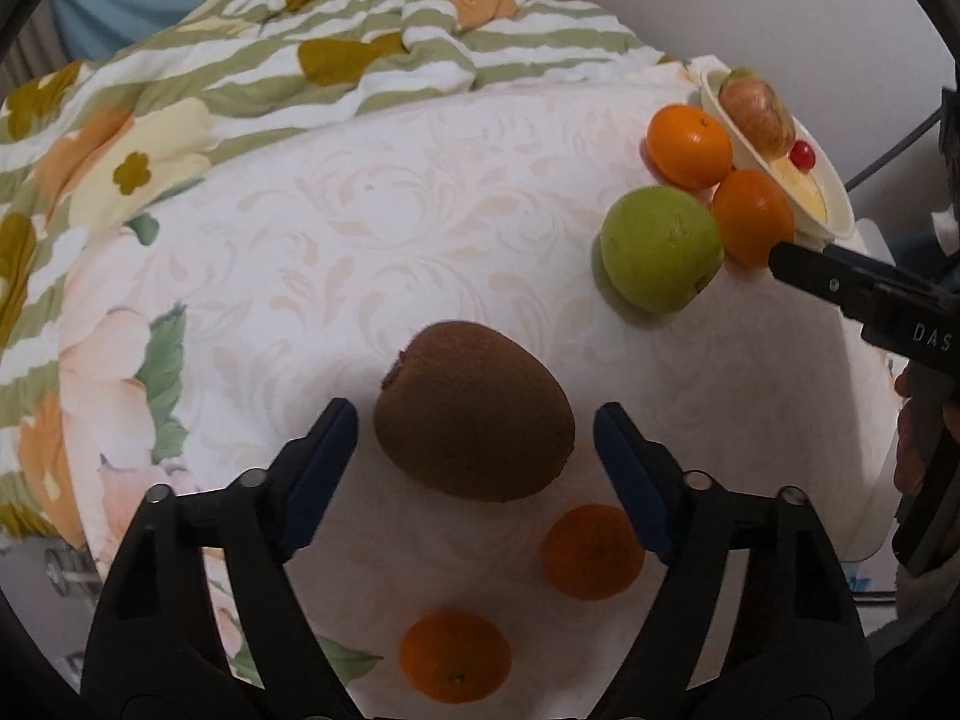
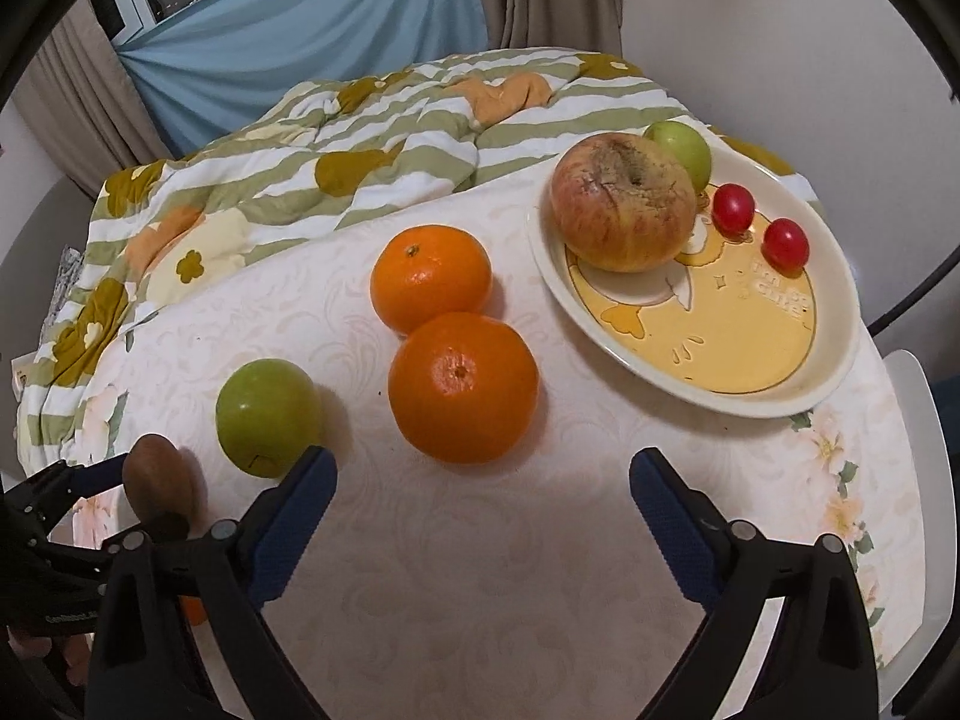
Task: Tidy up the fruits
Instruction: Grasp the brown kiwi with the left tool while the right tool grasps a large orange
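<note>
Two grippers hung spread over loose fruit on the pale tablecloth [image 2: 480,570], neither pad touching anything: the left gripper [image 1: 474,438] straddled a brown kiwi [image 1: 474,414], judged light, fuzzy enough to grip yet soft, best pinched gently across its short middle. Further right, the right gripper [image 2: 483,483] stood just short of the nearer orange [image 2: 462,387], probably firm, round and apt to roll, with the yellow plate [image 2: 834,384] beyond.

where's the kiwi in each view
Left wrist: the kiwi lies low in the centre, between that gripper's open jaws.
Right wrist: it sits at the lower left edge, partly hidden.
Shared landmark: the green apple on the cloth.
</note>
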